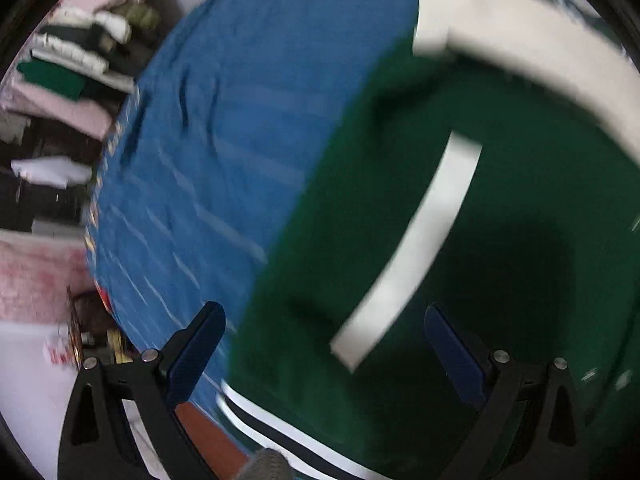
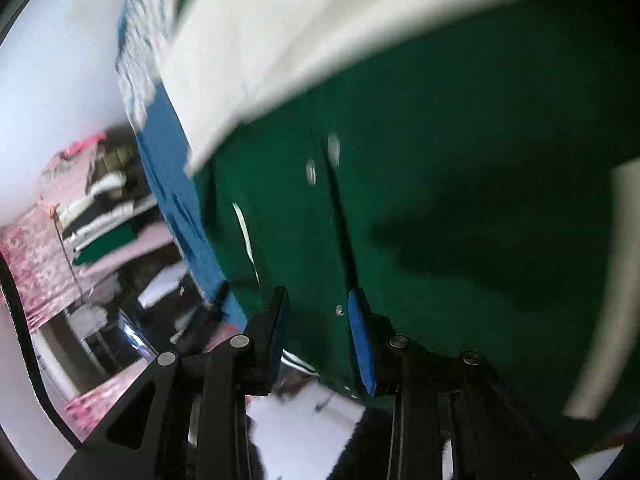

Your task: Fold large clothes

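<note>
- My left gripper point(image 1: 324, 344) hangs over the jacket point(image 1: 460, 240), jaws spread wide, nothing between the pads.
- My right gripper point(image 2: 320, 320) sits at the jacket's near hem; jaws narrowly parted, green cloth showing in the gap. Blur prevents confirming whether the pads press the cloth.
- The jacket, green with white sleeves, lies flat on the blue sheet point(image 1: 224, 140), front up, its closure line point(image 2: 342, 240) running away from my right gripper.
- Its striped hem point(image 1: 280, 432) lies at the sheet's near edge, just below my left gripper.
- One white sleeve point(image 1: 540, 48) curves across the jacket's far side.
- Beyond the sheet's left edge stands a stack of folded clothes point(image 1: 76, 64).
</note>
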Demonstrator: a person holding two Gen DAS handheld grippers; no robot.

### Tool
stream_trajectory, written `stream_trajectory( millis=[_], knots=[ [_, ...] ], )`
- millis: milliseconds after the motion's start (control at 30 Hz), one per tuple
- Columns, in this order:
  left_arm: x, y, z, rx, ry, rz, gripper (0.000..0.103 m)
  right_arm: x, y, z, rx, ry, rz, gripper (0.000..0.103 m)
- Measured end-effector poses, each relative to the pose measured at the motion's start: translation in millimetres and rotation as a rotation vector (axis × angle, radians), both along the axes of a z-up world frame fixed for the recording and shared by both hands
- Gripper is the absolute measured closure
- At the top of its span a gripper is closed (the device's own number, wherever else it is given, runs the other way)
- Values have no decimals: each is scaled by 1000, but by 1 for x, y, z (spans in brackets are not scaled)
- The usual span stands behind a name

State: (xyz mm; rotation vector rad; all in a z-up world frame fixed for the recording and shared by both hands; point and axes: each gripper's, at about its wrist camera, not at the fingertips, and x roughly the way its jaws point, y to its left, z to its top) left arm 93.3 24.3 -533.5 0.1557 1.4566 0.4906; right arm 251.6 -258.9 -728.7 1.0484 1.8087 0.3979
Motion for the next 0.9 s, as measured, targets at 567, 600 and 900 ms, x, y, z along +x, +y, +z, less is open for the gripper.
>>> stream_trajectory(
  millis=[567,600,900],
  knots=[
    [-14,24,22,-192,-119,62,0,18,62,6,-289,-148,99,99],
    [-15,21,28,-181,-120,47,0,24,57,6,-308,-152,108,99],
    [-48,11,11,-168,-5,-3,0,0,99,-27,-193,45,152,67]
  ],
)
